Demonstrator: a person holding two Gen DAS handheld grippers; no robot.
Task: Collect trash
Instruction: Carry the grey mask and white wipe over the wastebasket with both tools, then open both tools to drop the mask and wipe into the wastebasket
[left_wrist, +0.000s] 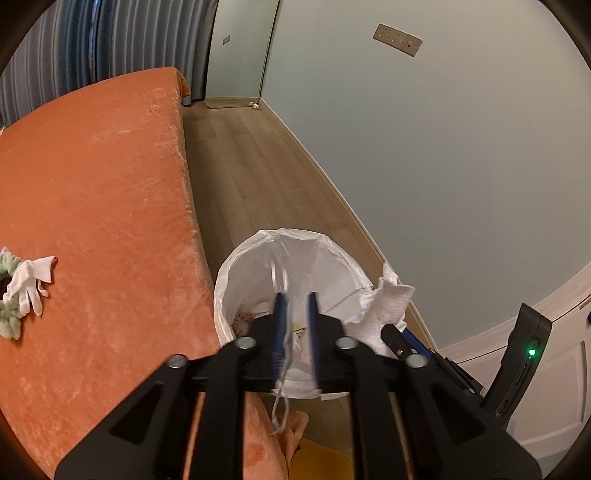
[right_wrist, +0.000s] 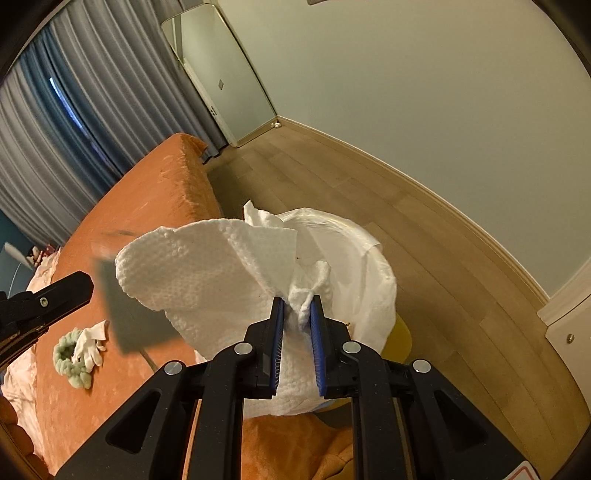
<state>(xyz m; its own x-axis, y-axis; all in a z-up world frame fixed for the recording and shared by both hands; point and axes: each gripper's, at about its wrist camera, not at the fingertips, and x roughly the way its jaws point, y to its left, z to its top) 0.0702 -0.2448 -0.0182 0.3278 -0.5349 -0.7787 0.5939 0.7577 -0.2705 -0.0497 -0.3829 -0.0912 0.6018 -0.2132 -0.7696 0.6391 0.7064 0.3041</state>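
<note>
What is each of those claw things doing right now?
Left gripper: open, a thin plastic strip hanging loose between its fingers.
Right gripper: shut on a crumpled paper towel.

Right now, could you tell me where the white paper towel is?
The paper towel is pinched in the right claw, held over the rim of the white-lined trash bin beside the orange bed.

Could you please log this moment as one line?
right gripper: shut on paper towel | left gripper: open | over lined bin
</note>
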